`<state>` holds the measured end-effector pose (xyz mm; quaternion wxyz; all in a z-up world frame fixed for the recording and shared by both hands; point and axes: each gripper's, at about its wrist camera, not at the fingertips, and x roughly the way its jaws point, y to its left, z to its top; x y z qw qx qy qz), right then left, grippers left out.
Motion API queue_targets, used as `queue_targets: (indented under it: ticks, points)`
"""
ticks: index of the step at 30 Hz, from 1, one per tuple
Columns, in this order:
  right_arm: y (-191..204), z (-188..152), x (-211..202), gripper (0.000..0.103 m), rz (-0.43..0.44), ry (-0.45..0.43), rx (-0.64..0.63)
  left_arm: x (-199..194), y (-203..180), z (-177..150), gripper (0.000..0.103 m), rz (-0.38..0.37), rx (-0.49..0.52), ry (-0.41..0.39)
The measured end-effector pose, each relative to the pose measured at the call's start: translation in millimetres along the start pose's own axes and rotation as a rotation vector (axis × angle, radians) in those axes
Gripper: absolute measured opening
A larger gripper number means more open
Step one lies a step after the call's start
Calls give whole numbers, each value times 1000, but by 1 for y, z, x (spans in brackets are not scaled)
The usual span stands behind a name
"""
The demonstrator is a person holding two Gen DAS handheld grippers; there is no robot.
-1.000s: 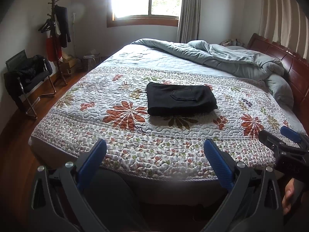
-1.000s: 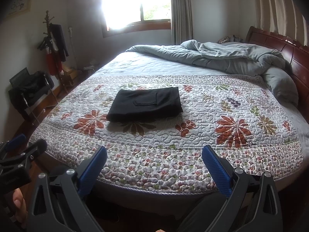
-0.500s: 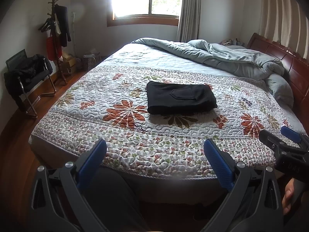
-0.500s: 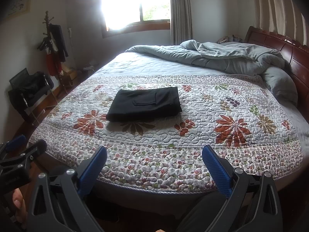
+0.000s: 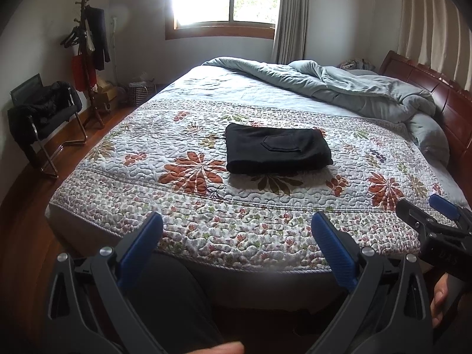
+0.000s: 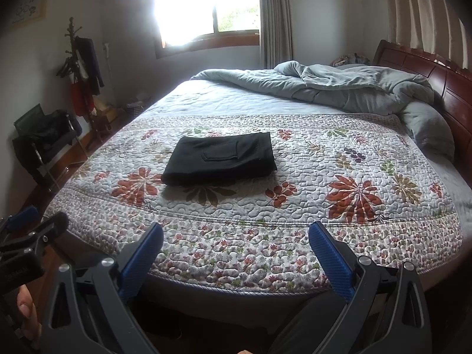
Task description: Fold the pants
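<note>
Left wrist: one folded pants (image 5: 277, 152), two spread grippers.

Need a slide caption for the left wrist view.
Black pants lie folded on the floral quilt; open left gripper and right gripper held back at the bed's edge.

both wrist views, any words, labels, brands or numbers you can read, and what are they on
No text reads clearly in either view.
Right gripper body, seen from the left wrist: faint embossed letters, too blurred to read.
Left gripper body, seen from the right wrist: faint embossed marks, too blurred to read.
Framed picture on the wall: small drawings or characters, too small to read.
Folded pants, quilt: no label or writing visible.
</note>
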<state>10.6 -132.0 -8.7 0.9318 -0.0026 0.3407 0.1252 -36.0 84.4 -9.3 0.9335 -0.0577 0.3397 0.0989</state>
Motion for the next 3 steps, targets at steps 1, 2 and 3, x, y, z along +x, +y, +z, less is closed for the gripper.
queue_targets:
  ticks: [1,2,3]
  points:
    - [0,0,0,99,0,-1,1,0,0,0,100,-2,-1,2]
    - [-1,0,-1,99,0,-1,2,0,0,0,100,-2,-2,2]
    - [-1,0,-1,99,0,-1,1,-1,1,0,100,-2,-2,2]
